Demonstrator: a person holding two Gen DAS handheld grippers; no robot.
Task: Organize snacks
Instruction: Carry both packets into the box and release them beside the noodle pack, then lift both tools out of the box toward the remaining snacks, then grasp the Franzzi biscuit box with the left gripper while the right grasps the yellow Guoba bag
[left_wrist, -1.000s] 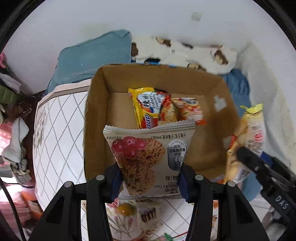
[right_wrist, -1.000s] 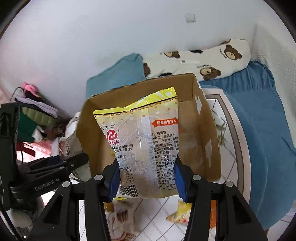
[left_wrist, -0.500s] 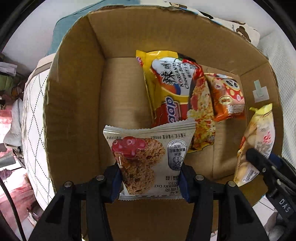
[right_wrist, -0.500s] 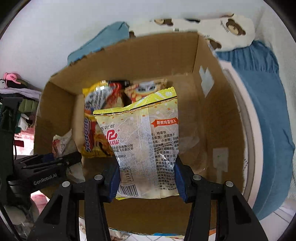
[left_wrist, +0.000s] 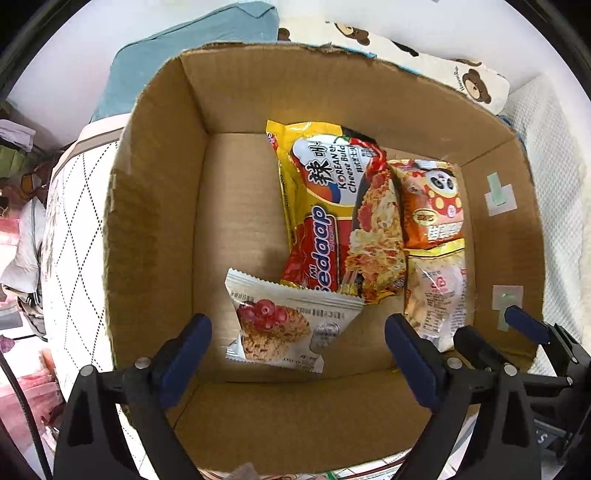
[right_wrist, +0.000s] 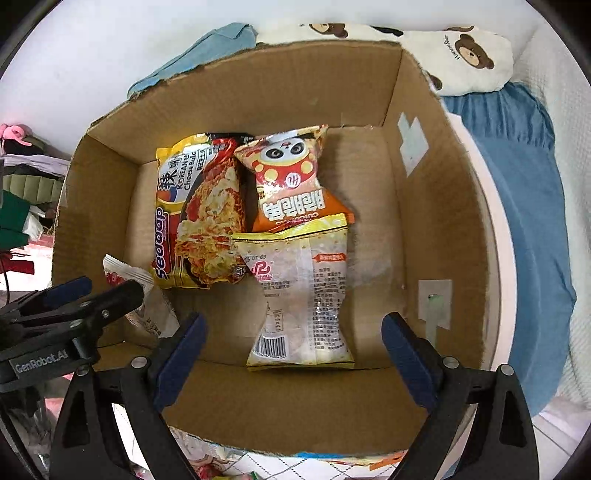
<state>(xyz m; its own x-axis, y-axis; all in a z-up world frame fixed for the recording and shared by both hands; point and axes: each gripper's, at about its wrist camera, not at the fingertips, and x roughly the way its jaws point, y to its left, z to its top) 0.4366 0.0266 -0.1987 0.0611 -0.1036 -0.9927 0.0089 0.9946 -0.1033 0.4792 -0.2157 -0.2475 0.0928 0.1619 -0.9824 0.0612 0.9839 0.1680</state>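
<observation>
The yellow noodle pack (left_wrist: 332, 210) says "Sedaap" and "KOREAN Cheese Bul". The left tongs (right_wrist: 55, 310) have "GenRobot.AI" on the side. The pale snack bag (right_wrist: 299, 299) has "01 03" and a barcode, and the bear pillow (right_wrist: 465, 55) has tiny writing too small to read.

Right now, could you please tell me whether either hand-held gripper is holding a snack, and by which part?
Nothing is held: both pairs of jaws are opening, clear of the oat cookie packet and the egg biscuit bag.
</observation>
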